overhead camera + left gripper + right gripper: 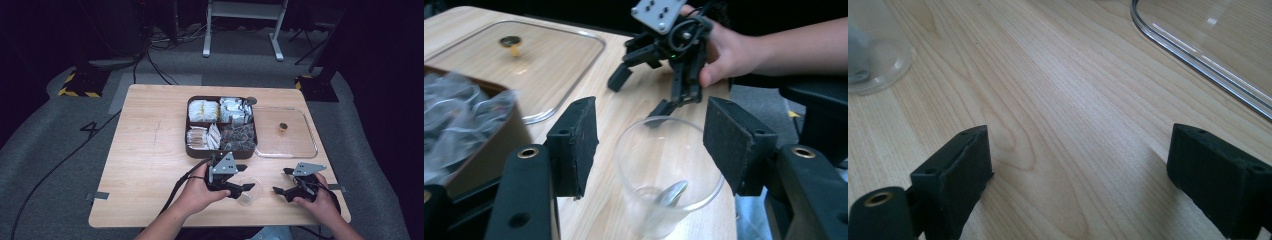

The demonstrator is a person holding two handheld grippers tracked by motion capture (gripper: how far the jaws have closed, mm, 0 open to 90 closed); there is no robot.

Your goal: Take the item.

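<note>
On pale wood table (150, 165): divided tray (189, 145), clear cup (249, 191); grey carpet (60, 135) around.

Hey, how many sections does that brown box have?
4. The brown box holds a back-left section, back-right section, front-left section and front-right section, each filled with packets.

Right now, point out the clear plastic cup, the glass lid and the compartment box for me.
clear plastic cup (669, 165): left gripper view, near wall.
glass lid (295, 145): high view, bare pane near front rim.
compartment box (188, 150): high view, front left corner wall.
</note>
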